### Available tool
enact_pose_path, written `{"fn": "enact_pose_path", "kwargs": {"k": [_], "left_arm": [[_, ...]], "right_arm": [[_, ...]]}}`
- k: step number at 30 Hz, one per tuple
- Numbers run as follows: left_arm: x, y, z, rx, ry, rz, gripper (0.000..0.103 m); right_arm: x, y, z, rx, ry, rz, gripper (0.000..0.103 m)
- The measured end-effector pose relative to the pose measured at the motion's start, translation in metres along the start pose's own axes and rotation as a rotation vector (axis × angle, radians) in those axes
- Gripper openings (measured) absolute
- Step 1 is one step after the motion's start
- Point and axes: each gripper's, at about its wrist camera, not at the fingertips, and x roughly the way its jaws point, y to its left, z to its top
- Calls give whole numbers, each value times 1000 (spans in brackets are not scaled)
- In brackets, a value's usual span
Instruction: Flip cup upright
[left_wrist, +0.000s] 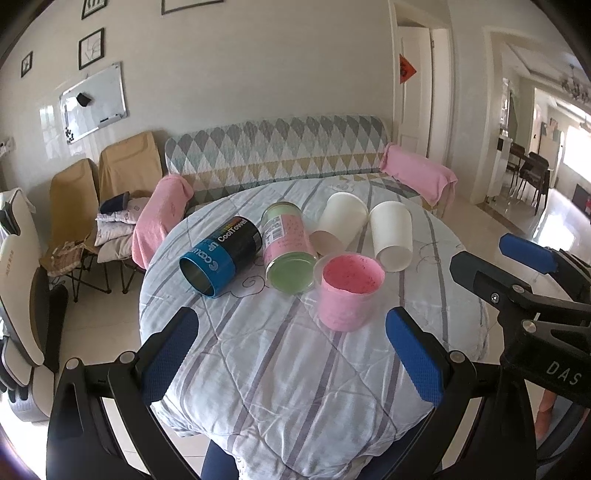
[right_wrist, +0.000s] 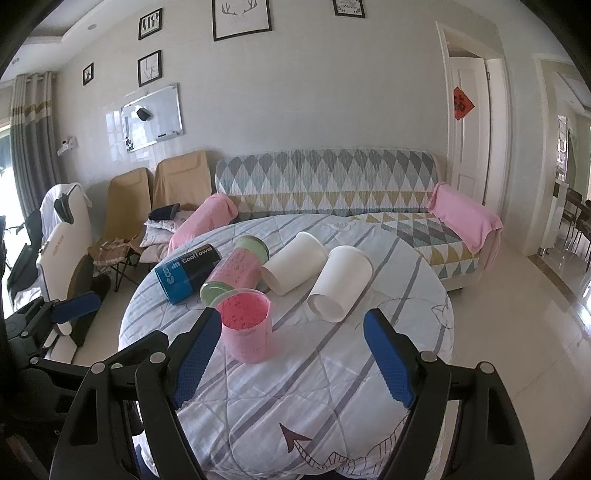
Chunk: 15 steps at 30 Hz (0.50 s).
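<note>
A pink cup (left_wrist: 349, 291) stands upright on the round table (left_wrist: 280, 369), mouth up; it also shows in the right wrist view (right_wrist: 246, 325). Behind it several cups lie on their sides: a blue-black "CoolTowel" can (left_wrist: 221, 254) (right_wrist: 186, 272), a pink-green cup (left_wrist: 290, 254) (right_wrist: 234, 271) and two white cups (left_wrist: 341, 221) (left_wrist: 392, 235), which the right wrist view shows too (right_wrist: 295, 262) (right_wrist: 341, 282). My left gripper (left_wrist: 291, 354) is open and empty, short of the pink cup. My right gripper (right_wrist: 291, 358) is open and empty, its left finger (right_wrist: 195, 354) close beside the pink cup.
The table carries a striped quilted cloth. A patterned sofa (left_wrist: 280, 155) with pink towels stands behind it. Folding chairs (left_wrist: 103, 192) stand at the left. The right gripper's body (left_wrist: 524, 295) shows at the right of the left wrist view.
</note>
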Motion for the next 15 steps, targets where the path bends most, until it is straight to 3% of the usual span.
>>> {"fn": "enact_pose_path", "kwargs": {"k": [15], "left_arm": [[4,2,-2,12,0,8,103]], "right_arm": [[16,1,-1,20,55,-6,81]]}}
